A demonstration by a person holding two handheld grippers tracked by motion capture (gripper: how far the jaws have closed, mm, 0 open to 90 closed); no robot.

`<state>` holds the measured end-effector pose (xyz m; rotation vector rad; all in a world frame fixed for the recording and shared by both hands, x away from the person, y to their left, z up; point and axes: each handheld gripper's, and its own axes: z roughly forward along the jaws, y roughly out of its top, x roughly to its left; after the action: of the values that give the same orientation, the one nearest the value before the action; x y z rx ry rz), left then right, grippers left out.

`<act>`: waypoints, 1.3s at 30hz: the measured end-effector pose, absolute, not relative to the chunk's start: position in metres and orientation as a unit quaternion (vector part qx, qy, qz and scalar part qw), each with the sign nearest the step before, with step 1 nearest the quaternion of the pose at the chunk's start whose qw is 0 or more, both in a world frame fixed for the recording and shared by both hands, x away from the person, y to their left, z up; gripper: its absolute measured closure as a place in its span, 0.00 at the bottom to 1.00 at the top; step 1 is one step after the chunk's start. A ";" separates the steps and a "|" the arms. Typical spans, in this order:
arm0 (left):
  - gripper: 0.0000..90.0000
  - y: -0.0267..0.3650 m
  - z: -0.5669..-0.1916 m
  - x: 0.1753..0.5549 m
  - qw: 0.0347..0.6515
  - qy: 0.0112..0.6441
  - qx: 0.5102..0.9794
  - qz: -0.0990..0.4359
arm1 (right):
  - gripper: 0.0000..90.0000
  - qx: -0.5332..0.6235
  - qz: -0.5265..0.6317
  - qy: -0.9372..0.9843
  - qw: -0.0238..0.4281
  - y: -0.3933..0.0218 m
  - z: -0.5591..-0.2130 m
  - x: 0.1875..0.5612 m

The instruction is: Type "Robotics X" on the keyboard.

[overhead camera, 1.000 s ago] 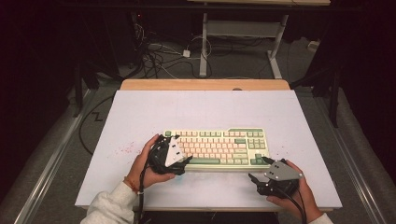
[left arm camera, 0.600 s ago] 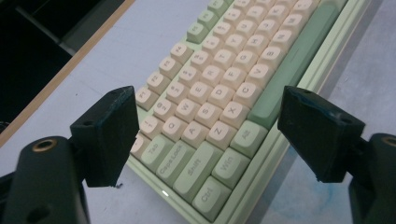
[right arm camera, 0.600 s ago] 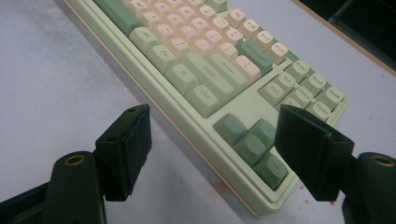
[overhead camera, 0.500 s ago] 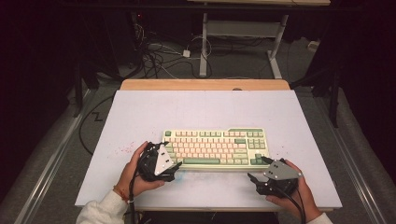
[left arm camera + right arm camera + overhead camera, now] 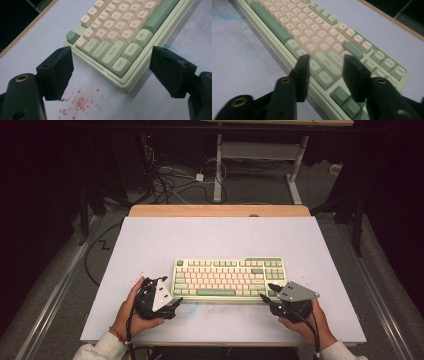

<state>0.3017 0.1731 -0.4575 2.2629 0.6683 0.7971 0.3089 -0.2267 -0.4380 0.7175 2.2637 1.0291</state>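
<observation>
both grippers are lining up on the keyboard (image 5: 228,279) near the table's (image 5: 150,240) front edge. left gripper (image 5: 112,72) jaws wide open at its corner, right gripper (image 5: 325,75) jaws just narrowed, gripping nothing. next: clamp both ends.

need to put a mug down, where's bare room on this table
The far half of the table, between the keyboard and the wooden back edge, is bare. Strips left and right of the keyboard are free too. The near edge is crowded by the left gripper and right gripper.

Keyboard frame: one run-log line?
keyboard flat on table | left gripper open at near-left corner | right gripper closing over near-right edge, nothing held
</observation>
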 end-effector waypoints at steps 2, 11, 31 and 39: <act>0.20 0.176 -0.460 0.300 0.318 0.260 0.861 0.300 | 0.75 0.265 0.387 0.843 0.264 -0.222 -0.437 0.313; 0.20 0.183 -0.466 0.296 0.313 0.272 0.863 0.289 | 0.96 0.248 0.380 0.859 0.238 -0.186 -0.440 0.337; 0.20 0.182 -0.471 0.295 0.309 0.273 0.869 0.275 | 1.00 0.259 0.337 0.878 0.221 -0.127 -0.446 0.392; 0.20 0.181 -0.472 0.296 0.307 0.271 0.872 0.269 | 1.00 0.262 0.325 0.881 0.222 -0.121 -0.449 0.400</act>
<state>0.2962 0.1813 -0.4724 2.3066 0.7166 0.7125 0.3998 -0.1209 -0.4492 0.7238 2.4342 0.8966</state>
